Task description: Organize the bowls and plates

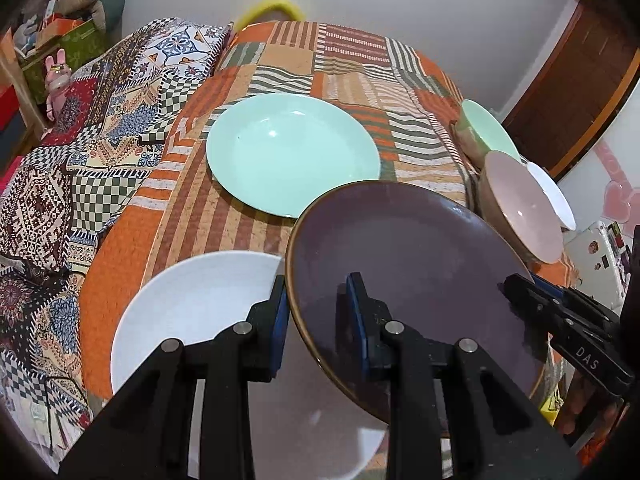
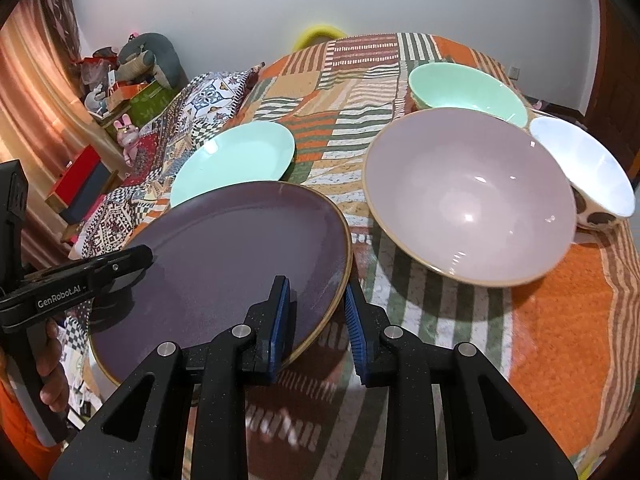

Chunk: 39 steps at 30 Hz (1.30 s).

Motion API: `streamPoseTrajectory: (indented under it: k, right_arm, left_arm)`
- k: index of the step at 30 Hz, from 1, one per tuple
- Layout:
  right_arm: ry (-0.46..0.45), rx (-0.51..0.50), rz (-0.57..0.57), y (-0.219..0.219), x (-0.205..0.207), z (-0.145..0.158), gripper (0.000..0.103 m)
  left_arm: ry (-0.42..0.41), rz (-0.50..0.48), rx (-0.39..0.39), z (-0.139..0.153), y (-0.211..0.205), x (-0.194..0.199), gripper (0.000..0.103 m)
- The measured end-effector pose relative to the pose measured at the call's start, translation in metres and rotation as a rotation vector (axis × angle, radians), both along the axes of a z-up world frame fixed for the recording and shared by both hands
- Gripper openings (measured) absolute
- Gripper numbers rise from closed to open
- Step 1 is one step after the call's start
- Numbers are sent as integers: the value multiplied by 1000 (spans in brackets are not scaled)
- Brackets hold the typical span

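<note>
Big purple plate (image 1: 408,264) with a tan rim is tilted up off the cloth, partly over the white plate (image 1: 192,304). Mint plate (image 1: 292,152) lies flat further back. On the right: pink bowl (image 2: 468,196), mint bowl (image 2: 468,92) behind it, and a white spotted bowl (image 2: 588,168) just beside.

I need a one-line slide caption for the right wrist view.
Both grippers hold a purple plate beside three bowls.
</note>
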State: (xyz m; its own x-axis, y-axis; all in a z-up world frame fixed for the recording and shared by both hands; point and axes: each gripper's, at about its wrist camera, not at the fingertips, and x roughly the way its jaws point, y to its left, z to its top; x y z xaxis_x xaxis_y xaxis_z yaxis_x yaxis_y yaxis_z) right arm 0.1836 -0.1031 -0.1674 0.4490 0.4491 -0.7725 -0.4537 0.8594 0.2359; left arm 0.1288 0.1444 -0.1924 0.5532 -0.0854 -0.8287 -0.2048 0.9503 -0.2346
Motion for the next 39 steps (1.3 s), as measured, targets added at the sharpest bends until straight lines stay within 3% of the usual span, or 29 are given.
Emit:
streamPoseTrajectory:
  k: [18, 33, 39]
  right_arm:
    - [-8, 12, -44, -48, -34, 5, 26]
    - [63, 3, -135, -92, -39, -19, 26]
    - [66, -2, -138, -98, -38, -20, 25]
  left_arm:
    - [11, -75, 5, 14, -57, -35, 28]
    - [112, -198, 6, -18, -110, -16, 29]
    - [127, -214, -16, -27, -114, -11, 29]
